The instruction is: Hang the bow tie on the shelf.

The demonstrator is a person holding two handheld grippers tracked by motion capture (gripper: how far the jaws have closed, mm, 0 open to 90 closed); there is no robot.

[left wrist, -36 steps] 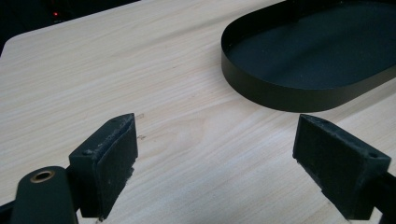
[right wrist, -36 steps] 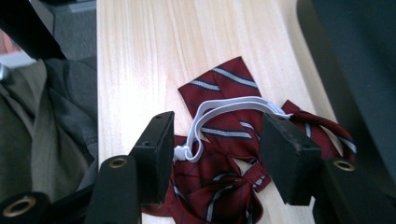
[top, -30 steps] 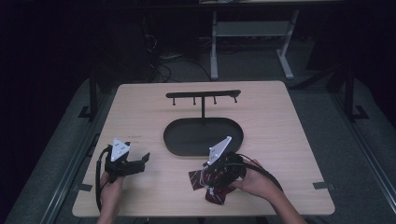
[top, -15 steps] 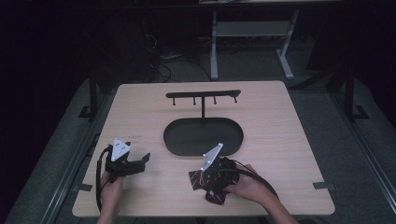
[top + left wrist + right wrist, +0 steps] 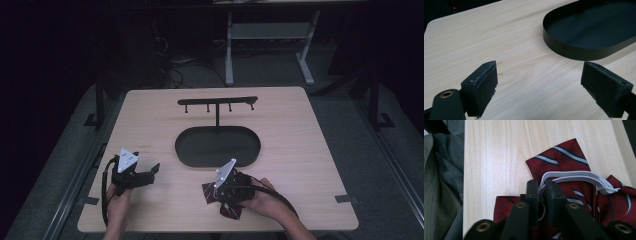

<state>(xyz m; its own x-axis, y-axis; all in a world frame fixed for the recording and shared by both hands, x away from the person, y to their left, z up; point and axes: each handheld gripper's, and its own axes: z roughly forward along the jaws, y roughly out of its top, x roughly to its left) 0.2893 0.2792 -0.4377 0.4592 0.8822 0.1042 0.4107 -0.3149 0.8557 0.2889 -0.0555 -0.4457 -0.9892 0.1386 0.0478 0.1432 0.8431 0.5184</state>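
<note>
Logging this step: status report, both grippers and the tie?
Right gripper just closed on white elastic band of red striped tie. Left gripper open, idle. Path to hook stand clear.

On one table there are one black oval tray at centre frame, one black rack with four pegs above it, one red striped necktie with one white elastic band lower centre, and two grippers, left and right.

Tie on table near front edge; tray behind, rack beyond.
</note>
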